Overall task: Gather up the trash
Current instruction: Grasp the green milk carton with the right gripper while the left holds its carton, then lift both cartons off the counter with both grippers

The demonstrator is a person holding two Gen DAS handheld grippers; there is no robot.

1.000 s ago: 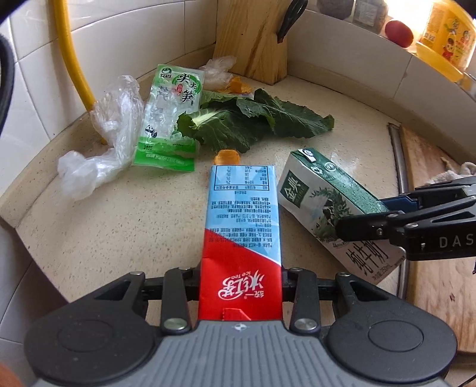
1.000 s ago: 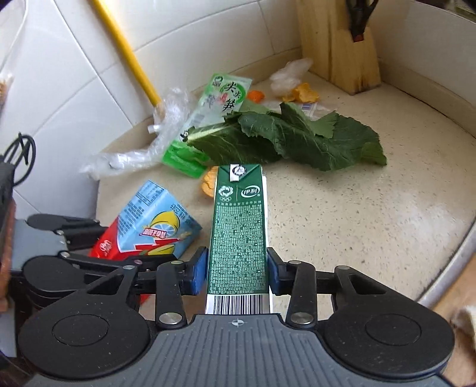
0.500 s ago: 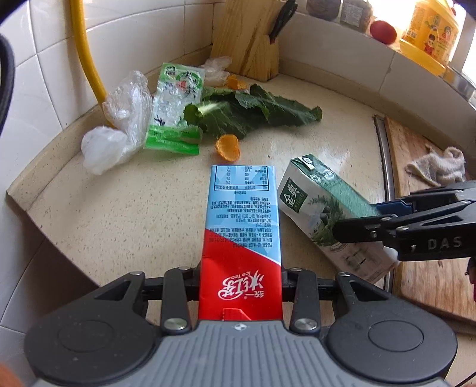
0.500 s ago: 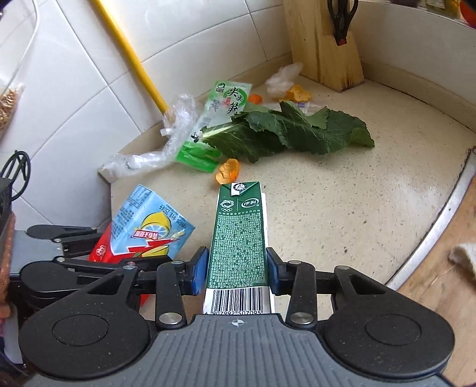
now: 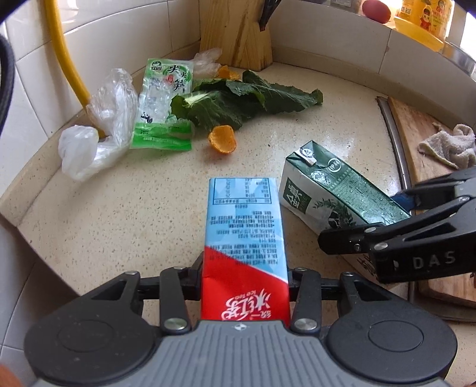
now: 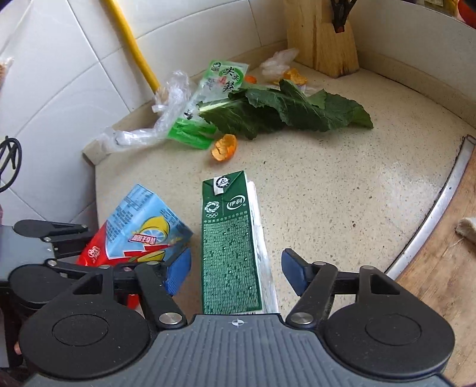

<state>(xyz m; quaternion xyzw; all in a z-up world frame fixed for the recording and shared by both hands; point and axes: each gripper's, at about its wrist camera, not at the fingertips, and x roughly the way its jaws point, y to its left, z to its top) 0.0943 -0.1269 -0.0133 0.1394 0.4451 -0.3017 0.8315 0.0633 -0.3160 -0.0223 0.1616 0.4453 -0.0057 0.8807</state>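
I am working in a home kitchen. My table (image 5: pixel 119 226) is a speckled stone top set into a corner of white wall tiles (image 6: pixel 59 98). At the far end stands a wooden knife block (image 5: pixel 238 32) with dark handles sticking out. On the right lies a wooden chopping board (image 5: pixel 416 125) with a rag (image 5: pixel 449 146) on it. Leafy greens (image 6: pixel 285 110), orange peel (image 5: pixel 222 140), a clear plastic bag (image 5: pixel 98 125) and a green food packet (image 5: pixel 163 104) litter the far side, and a red fruit (image 5: pixel 376 10) sits on the far ledge.
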